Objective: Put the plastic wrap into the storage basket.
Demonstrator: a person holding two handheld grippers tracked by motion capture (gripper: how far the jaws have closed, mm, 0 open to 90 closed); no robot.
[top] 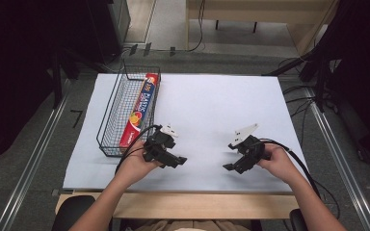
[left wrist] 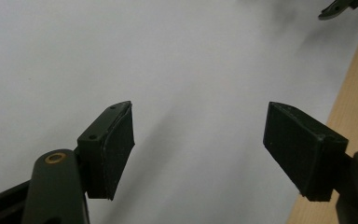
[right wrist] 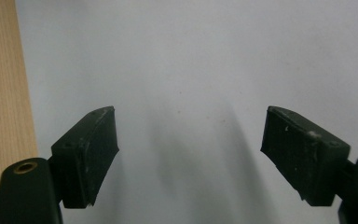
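Both grippers, left (top: 179,161) and right (top: 230,156), we hold with jaws wide apart and empty near the desk's front edge, while the plastic wrap box (top: 140,109) lies in the wire basket (top: 107,110) at the left edge. We think the left jaws could catch the basket wires when reaching in. Our high view shows box and basket; the left gripper view shows white sheet (left wrist: 191,56) between the pads (left wrist: 116,149).

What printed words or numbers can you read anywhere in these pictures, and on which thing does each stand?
"PLASTIC": white letters along the long red cardboard wrap box lying in the black wire basket.
The smaller print and the round yellow badge at the box's far end: too small and blurred to read.
Nothing else carries readable text.
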